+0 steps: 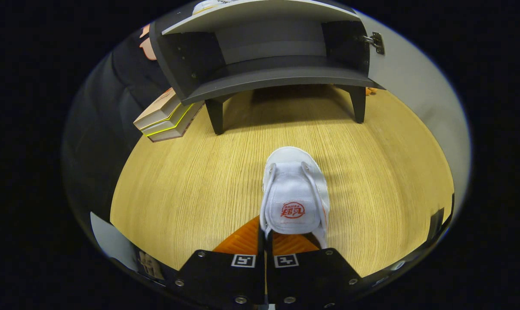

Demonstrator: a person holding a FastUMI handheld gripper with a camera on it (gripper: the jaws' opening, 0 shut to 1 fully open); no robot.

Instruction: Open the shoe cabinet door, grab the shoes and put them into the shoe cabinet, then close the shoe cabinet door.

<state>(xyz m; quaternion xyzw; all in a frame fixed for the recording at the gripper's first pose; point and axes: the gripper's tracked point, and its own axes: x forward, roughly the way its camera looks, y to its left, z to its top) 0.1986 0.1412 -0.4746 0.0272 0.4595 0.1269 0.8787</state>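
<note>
- One white shoe (pixel 295 193) lies on the wooden table (pixel 191 189), toe pointing toward the cabinet (pixel 268 51).
- Gripper (pixel 265 239): orange fingers (pixel 242 241) drawn together at the shoe's near end, pinching the heel side of the upper; hold appears firm.
- Cabinet stands beyond the shoe on dark legs, door (pixel 415 77) swung open to the right, shelf inside bare.
- Books (pixel 167 118) are stacked beside the cabinet's left leg.

Bright, sharp centre — fisheye-bent, dim edges
</note>
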